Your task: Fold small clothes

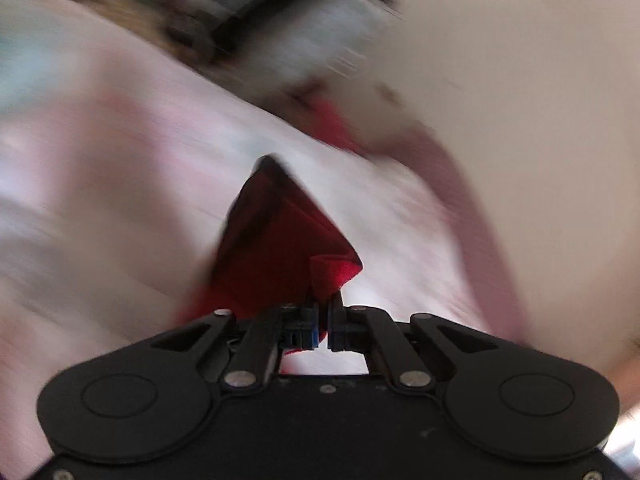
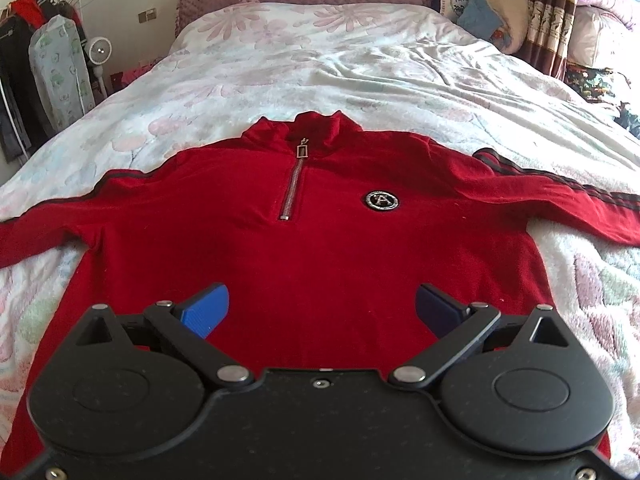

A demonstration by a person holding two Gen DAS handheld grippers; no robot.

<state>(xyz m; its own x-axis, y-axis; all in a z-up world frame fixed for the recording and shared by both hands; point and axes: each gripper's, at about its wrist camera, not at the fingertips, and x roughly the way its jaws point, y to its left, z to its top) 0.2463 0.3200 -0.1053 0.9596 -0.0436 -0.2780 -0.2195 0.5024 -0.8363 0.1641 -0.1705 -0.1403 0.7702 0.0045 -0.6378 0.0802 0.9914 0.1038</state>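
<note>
With our left gripper (image 1: 323, 312) pinching only a thin bit of the red top (image 2: 312, 240) spread on the bed (image 2: 360, 68), and our right gripper (image 2: 322, 310) spread above its hem, the cloth may slip free.

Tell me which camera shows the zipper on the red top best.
The right wrist view. There the zipper runs sharp and unobstructed down from the collar of the red top, which lies spread on the bed. The left wrist view is blurred and shows only red fabric bunched up, no zipper.
</note>
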